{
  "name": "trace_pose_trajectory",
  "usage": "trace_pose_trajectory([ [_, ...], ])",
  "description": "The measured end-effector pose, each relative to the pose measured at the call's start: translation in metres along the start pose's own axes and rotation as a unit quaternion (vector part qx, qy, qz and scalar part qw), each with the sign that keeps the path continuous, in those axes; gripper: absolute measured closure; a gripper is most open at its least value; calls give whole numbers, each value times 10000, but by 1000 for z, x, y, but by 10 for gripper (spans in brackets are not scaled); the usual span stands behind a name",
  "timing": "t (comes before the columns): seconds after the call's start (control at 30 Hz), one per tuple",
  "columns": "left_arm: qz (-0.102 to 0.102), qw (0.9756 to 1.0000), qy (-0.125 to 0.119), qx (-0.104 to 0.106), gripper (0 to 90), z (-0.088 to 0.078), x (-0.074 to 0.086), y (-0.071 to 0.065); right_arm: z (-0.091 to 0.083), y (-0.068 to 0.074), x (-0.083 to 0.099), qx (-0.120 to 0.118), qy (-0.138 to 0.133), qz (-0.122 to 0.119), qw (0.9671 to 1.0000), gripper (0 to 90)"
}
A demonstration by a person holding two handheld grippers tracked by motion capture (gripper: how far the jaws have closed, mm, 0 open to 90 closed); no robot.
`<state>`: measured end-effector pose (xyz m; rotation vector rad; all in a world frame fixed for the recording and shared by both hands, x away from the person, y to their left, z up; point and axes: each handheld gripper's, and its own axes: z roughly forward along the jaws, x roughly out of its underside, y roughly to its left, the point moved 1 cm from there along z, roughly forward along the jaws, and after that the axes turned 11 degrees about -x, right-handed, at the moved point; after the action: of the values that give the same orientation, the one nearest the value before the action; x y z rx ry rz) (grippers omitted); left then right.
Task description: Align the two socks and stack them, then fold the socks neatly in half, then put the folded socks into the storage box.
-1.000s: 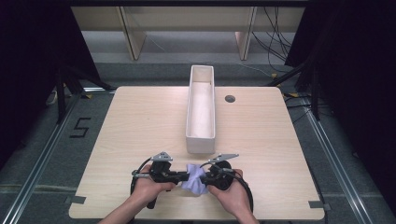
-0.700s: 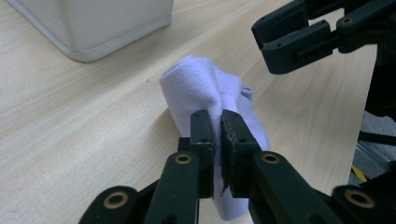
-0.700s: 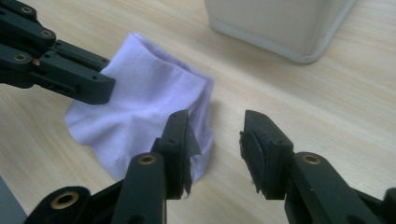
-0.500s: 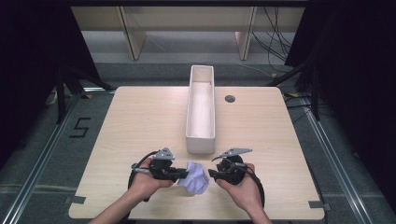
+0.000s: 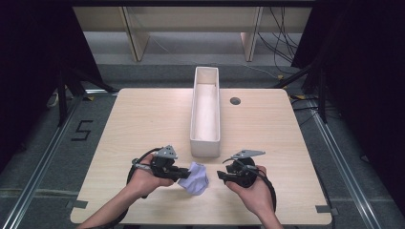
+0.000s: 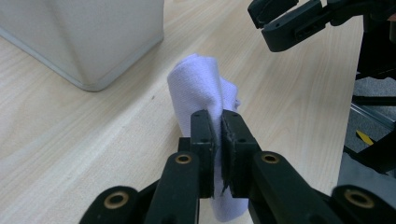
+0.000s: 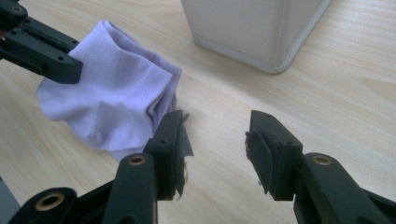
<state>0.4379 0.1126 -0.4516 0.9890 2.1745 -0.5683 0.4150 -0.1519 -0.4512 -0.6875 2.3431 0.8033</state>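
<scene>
Pinching the lilac cloth [image 6: 201, 84], left gripper [image 6: 217, 126] has jaws clamped on its fold, cloth hanging just above table [image 5: 143, 114] nr front edge. Right gripper [image 7: 215, 135] jaws just opened, apart w/ nothing between, beside cloth. White bin [image 5: 205, 112] sits just behind.

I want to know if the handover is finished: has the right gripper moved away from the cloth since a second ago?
Yes. The right gripper has drawn rightward off the cloth, past the box's right edge, its jaws just opened and empty.
</scene>
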Motion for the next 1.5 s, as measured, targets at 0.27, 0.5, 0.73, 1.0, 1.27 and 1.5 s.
trace_pose_trajectory([
  [0.27, 68, 10000, -1, 7, 839, -4, -5, 1, -4, -4, -3, -44, 44, -46, 10000, 548],
  [0.5, 94, 10000, 20, -11, 839, -5, -6, 1, -8, -6, -1, 22, 25, -34, 10000, 536],
  [0.73, 132, 9999, 21, -59, 839, -8, -8, 2, -8, -6, -2, 4, 45, -16, 10000, 526],
  [1.0, 306, 9995, 42, -50, 840, -15, -11, 3, -3, -7, -1, -35, 173, -438, 9989, 545],
  [1.27, 844, 9962, 165, 142, 839, -19, -17, 4, 0, -8, -6, -84, 503, -946, 9942, 535],
  [1.5, 1323, 9907, 153, 275, 837, -21, -28, 3, 0, -7, -15, -309, 820, -1415, 9861, 512],
])
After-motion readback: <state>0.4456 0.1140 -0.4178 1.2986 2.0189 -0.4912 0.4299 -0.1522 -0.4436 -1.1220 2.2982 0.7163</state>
